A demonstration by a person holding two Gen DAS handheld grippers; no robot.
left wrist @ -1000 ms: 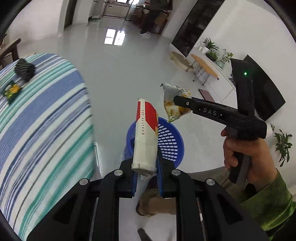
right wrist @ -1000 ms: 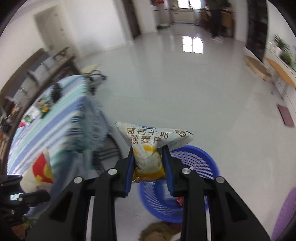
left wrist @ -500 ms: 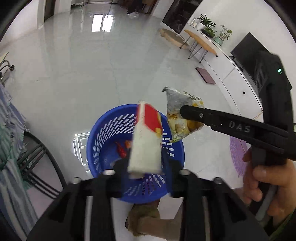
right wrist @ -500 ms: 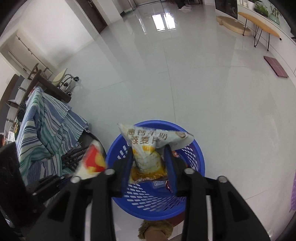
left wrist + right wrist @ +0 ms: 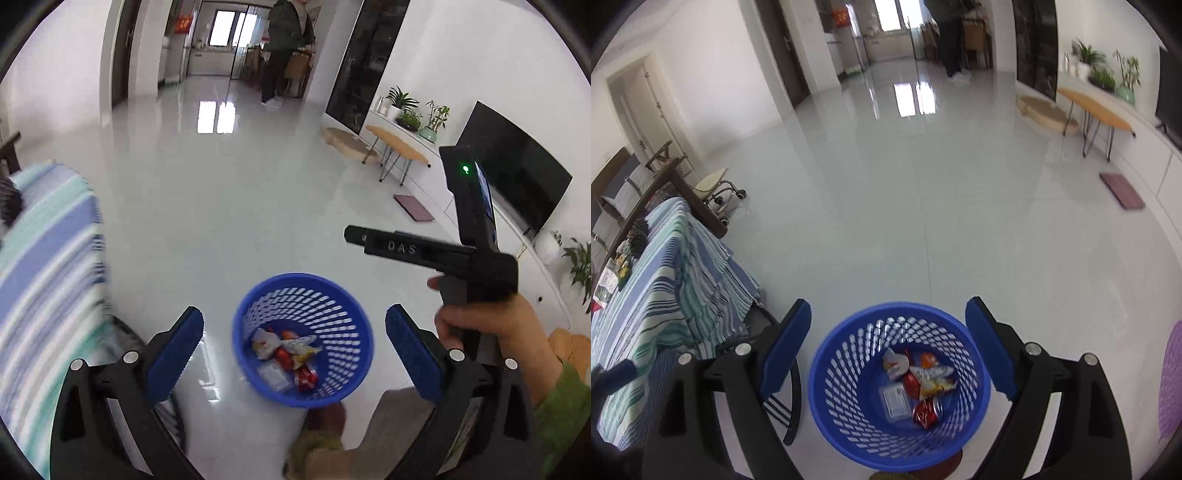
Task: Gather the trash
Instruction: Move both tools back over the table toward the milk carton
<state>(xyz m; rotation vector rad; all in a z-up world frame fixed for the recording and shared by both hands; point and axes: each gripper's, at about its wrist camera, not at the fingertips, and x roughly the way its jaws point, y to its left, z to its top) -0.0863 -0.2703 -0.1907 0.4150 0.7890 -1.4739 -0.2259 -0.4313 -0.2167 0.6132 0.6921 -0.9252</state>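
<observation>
Both grippers hang above a round blue plastic basket (image 5: 899, 387) with a perforated lattice wall, standing on a glossy pale tiled floor (image 5: 923, 221). The left gripper (image 5: 295, 354) has just been opening and its blue ribbed pads stand wide apart with nothing between them; the right gripper (image 5: 888, 347) has likewise just been opening, jaws spread and empty. The trash (image 5: 916, 384), crinkled foil wrappers in red, white and yellow plus a clear flat packet, lies loose at the basket bottom. In the left wrist view a hand (image 5: 491, 332) with a green sleeve holds the right gripper's black handle at 3 o'clock. At 9 o'clock, a table under a blue, green and white striped cloth (image 5: 665, 295) carries small items too blurred to identify; dark chairs (image 5: 665, 173) stand beyond it. At 2 o'clock, a wooden side table (image 5: 1097, 110) on thin metal legs, potted plants (image 5: 1104, 70) and a dark screen (image 5: 517, 173) line the white wall. At 12 o'clock a person (image 5: 288, 48) stands by the far doorway.
</observation>
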